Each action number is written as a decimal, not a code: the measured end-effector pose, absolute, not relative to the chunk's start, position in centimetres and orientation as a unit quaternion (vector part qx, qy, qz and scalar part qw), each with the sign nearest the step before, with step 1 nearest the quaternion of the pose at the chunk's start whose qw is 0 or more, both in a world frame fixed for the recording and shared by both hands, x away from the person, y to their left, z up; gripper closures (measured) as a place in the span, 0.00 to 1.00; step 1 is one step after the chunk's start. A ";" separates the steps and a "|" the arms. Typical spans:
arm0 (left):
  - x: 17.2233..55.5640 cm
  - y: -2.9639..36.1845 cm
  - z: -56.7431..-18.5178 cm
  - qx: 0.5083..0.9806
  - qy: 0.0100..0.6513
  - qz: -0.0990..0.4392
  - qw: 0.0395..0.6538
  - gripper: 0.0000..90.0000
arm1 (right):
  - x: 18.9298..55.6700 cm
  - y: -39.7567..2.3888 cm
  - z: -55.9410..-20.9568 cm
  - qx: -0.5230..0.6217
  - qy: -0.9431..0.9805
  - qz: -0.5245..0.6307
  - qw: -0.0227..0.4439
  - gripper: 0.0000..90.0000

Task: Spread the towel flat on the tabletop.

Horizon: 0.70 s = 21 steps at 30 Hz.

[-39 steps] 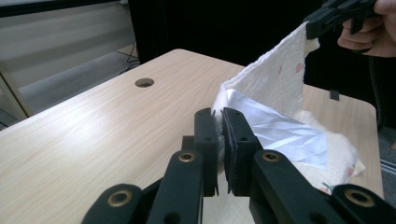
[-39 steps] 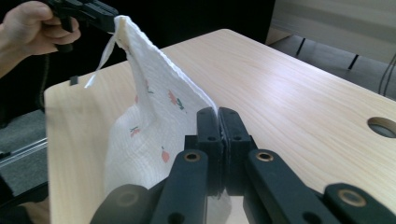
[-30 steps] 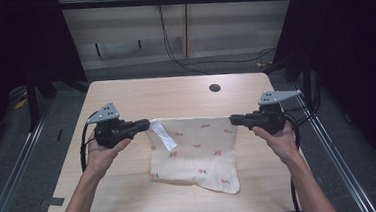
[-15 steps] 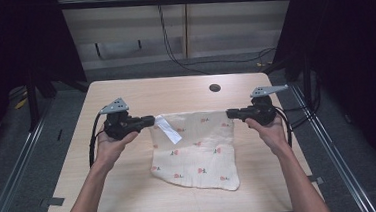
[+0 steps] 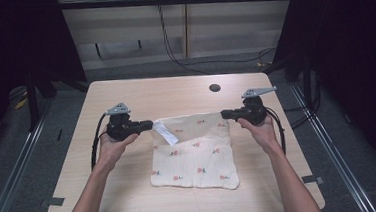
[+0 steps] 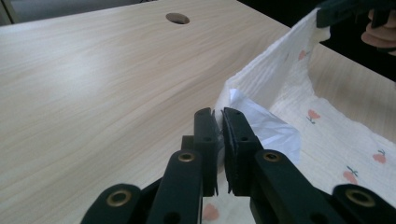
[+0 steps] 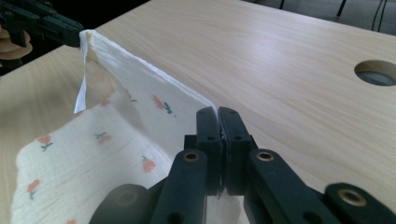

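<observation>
One broad wooden table carries the whole job, with a round cable hole near its far edge. On it lies a cream cloth printed with small red flowers, its near part flat on the tabletop and its far edge lifted and stretched taut between the two grippers. The left gripper has its jaws clamped on the cloth's far left corner, where a white label hangs down; in the left gripper view the fabric and label are pinched between the black pads. The right gripper is likewise clenched on the far right corner, and in the right gripper view the edge of the cloth runs straight from its closed jaws toward the other gripper. Judging from this, the work looks like folding or spreading the cloth: both corners are secured and the far edge is raised just above the table, but no fold is laid yet. What seems left is to carry that edge to its place, set it down and release both corners.
</observation>
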State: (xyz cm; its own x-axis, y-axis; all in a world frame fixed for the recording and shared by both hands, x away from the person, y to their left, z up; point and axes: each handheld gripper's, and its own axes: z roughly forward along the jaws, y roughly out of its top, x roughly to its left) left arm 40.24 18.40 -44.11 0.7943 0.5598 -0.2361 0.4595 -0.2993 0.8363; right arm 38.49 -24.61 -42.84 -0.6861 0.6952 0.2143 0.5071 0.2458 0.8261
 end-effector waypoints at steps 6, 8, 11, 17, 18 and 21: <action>40.9 18.6 -45.2 0.799 0.329 0.045 0.502 0.89 | 38.9 -24.0 -44.1 0.402 0.781 0.464 0.111 0.90; 41.1 19.0 -45.4 0.798 0.337 0.039 0.498 0.81 | 39.2 -24.1 -44.5 0.412 0.775 0.468 0.106 0.81; 41.1 19.8 -45.5 0.793 0.351 0.045 0.496 0.76 | 39.2 -24.3 -44.6 0.416 0.773 0.465 0.114 0.79; 40.0 20.9 -45.6 0.809 0.357 0.063 0.463 0.67 | 37.7 -24.4 -44.1 0.412 0.781 0.453 0.124 0.72; 39.7 21.1 -45.5 0.811 0.355 0.067 0.459 0.66 | 37.2 -24.4 -44.1 0.409 0.784 0.451 0.125 0.71; 38.9 21.2 -45.3 0.827 0.345 0.076 0.437 0.65 | 36.0 -24.5 -44.0 0.403 0.791 0.446 0.120 0.70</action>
State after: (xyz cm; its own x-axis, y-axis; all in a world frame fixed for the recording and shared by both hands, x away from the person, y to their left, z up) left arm 38.95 21.19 -45.28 0.7506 0.6373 -0.1745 0.5038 -0.3810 0.7753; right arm 35.96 -24.53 -44.02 -0.6474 0.7430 0.1698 0.5300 0.2787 0.8009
